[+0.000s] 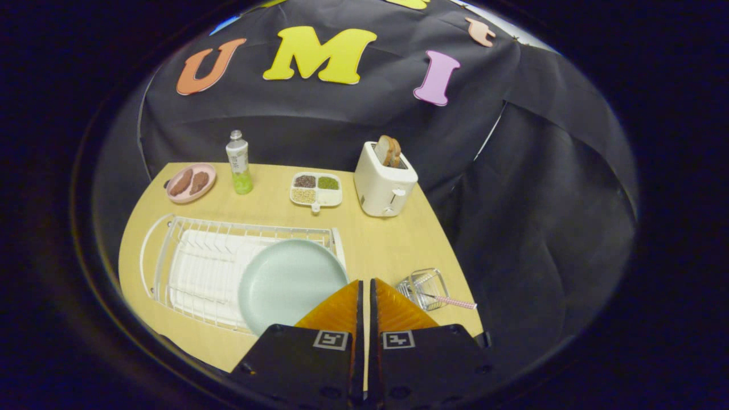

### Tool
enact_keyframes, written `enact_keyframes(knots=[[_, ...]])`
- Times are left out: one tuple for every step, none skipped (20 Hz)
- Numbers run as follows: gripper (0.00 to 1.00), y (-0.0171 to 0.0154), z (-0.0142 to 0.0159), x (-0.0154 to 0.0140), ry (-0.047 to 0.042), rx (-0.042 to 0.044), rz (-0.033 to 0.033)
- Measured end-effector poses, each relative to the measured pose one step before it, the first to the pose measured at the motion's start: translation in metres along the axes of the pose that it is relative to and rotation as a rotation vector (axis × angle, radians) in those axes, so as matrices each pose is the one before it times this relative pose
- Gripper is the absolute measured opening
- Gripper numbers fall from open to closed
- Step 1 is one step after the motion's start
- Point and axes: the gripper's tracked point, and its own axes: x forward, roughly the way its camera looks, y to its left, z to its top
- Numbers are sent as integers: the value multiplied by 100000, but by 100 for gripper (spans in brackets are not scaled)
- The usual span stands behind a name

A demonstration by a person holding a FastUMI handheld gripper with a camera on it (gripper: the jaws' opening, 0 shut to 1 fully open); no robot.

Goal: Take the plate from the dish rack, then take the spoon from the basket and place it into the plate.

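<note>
The plate is a smooth, pale green round dish with a shallow raised rim, lying in the near right part of the dish rack, a white wire frame with curved ends over a ribbed white drain tray. To the right of the plate, past its rim, stands the basket, a small square cage of thin bright wire, and the spoon leans out of it with a slim pink handle pointing away from the plate. The tool hangs just beside the plate's right edge, between plate and basket, its two ridged fingers drawn nearly together with only a thin slit between them and nothing held. All rest on a light wood-grain tabletop. Beyond the plate, toward the dark cloth wall, sit a boxy cream toaster with two bread slices upright, a white four-compartment tray of grains, a clear bottle of green liquid, and a pink oval dish holding two brown pieces.
</note>
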Motion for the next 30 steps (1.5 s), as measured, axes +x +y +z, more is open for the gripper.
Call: enact_keyframes(knots=[[8, 39, -323, 722, 2230, 1443, 3551], [8, -3, -727, 843, 3108, 1165, 3133], [9, 305, -688, 738, 3426, 1180, 3761], [9, 331, -739, 830, 3765, 1639, 3967], [11, 232, -482, 686, 2596, 1688, 2963], [12, 378, -426, 481, 2318, 1536, 3345], [12, 600, -367, 495, 1999, 853, 3500], [13, 581, -226, 414, 1176, 743, 3458], [16, 800, -266, 508, 1152, 32, 4043], [19, 549, -306, 593, 1329, -75, 3344], [31, 437, -193, 615, 1149, -8, 2425], [37, 389, -105, 648, 778, -66, 2071], [42, 461, 42, 744, 621, -435, 2191], [47, 396, -90, 829, 858, -915, 2049], [53, 236, -178, 783, 784, -844, 1356], [55, 114, 87, 811, 238, -341, 1150], [54, -98, 132, 930, 673, 294, 350], [54, 135, 315, 1182, 577, 1201, 3442], [54, 579, 66, 371, 1933, 897, 3264], [53, 397, 191, 1007, 1357, 663, 2547], [52, 101, 416, 188, -559, -1185, 391], [51, -77, 236, 640, 537, -1380, -1692], [49, -122, -74, 310, 1198, -2753, -3517], [48, -196, -65, 340, 541, -2468, -3588], [47, -380, -150, 138, 1428, -1191, -4365], [47, -151, -371, 193, 1240, -231, -3029], [46, -64, 10, 158, 223, 1381, -2438], [46, 91, 77, 167, -112, 582, -1999], [47, 254, 113, 60, -175, -391, -24], [46, 80, -238, 338, 767, 300, -268]])
